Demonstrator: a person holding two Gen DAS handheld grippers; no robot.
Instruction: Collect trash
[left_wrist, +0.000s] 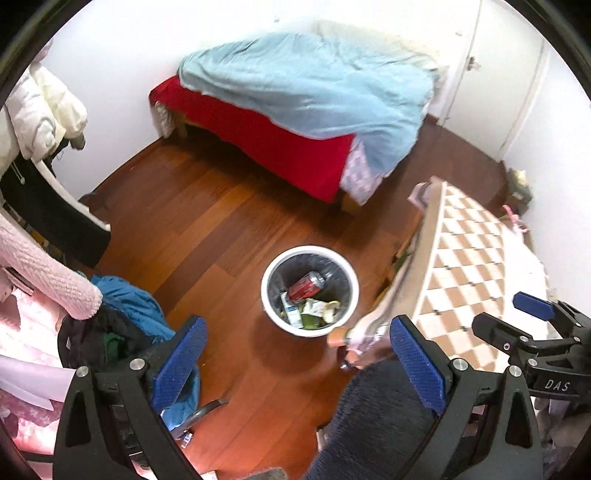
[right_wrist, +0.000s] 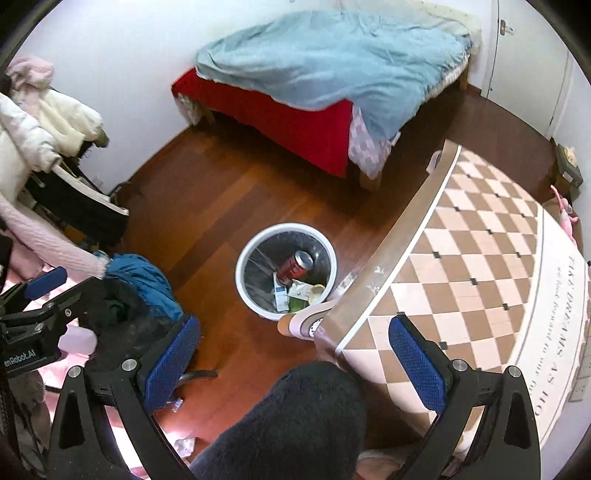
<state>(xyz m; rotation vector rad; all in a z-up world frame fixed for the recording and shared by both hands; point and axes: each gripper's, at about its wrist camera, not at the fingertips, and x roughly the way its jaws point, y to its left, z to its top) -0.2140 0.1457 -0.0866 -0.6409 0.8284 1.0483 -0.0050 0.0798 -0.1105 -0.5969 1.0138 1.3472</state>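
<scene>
My left gripper (left_wrist: 297, 363) and right gripper (right_wrist: 293, 363) hang spread, empty, above the round white plastic bin (left_wrist: 349, 273); its red can (left_wrist: 306, 285) looks light, dentable, best pinched mid-body.

Bin (left_wrist: 271, 291) contents only partly readable: red can (left_wrist: 306, 284) clear, the rest a jumble of cartons and wrappers, labels too small to read. Surface (right_wrist: 480, 266) hides the floor under it and runs off the right edge; its printed text is cut off. Dark knee (right_wrist: 295, 417) blocks the floor below the bin. Clothes pile (right_wrist: 140, 284) cropped at left
</scene>
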